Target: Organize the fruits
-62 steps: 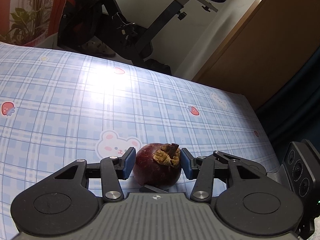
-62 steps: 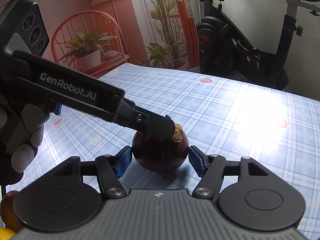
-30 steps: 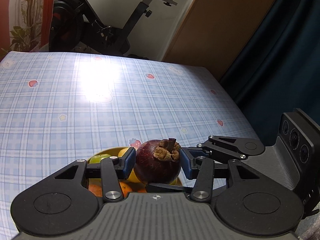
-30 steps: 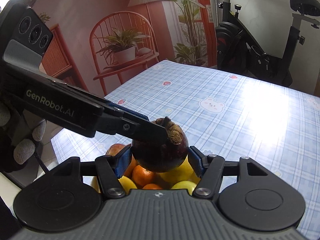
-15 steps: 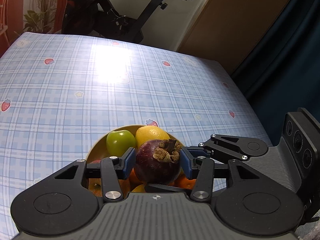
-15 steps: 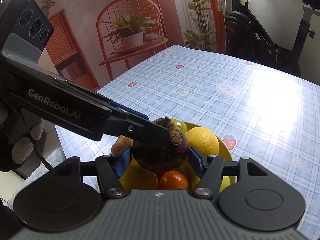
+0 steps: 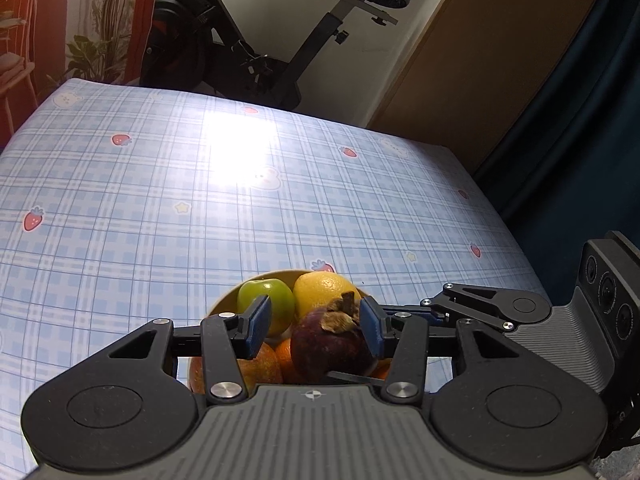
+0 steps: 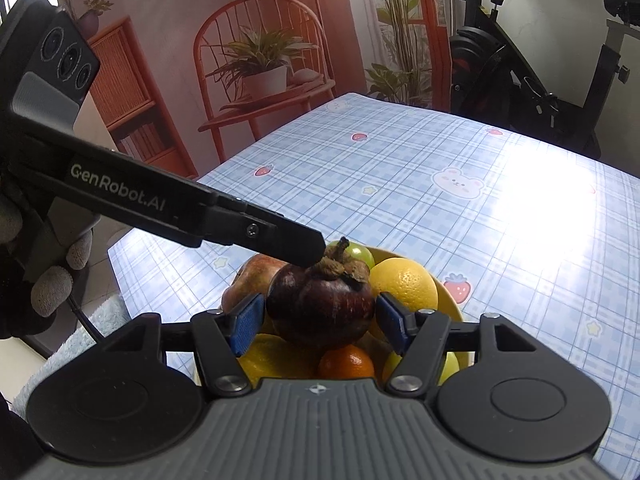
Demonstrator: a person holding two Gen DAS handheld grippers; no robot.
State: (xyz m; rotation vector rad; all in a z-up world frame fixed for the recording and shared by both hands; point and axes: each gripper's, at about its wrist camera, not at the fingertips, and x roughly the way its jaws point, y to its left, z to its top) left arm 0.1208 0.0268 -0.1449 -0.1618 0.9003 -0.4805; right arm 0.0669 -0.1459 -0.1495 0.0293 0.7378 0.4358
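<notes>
A dark purple mangosteen (image 7: pixel 328 344) sits on top of the fruit piled in a yellow bowl (image 7: pixel 224 300). My left gripper (image 7: pixel 314 326) straddles it and its jaws are opening: the left pad (image 7: pixel 258 326) stands clear of the fruit, while the right pad lies against it. From the right wrist, the mangosteen (image 8: pixel 320 304) lies between the blue pads of my right gripper (image 8: pixel 320 324), which is open and flanks it closely. A left gripper finger (image 8: pixel 280 240) reaches in over the stem.
The bowl (image 8: pixel 448 292) also holds a green apple (image 7: pixel 266 300), a yellow citrus (image 7: pixel 324 288), oranges (image 7: pixel 256 368) and a reddish apple (image 8: pixel 252 276). It stands near the front of the blue checked tablecloth (image 7: pixel 160 200). An exercise bike (image 7: pixel 240 48) stands behind.
Both grippers carried the mangosteen from the bare cloth to over the bowl. Since half a second ago the left pad has come off it, and the fruit has sunk and leaned right.
</notes>
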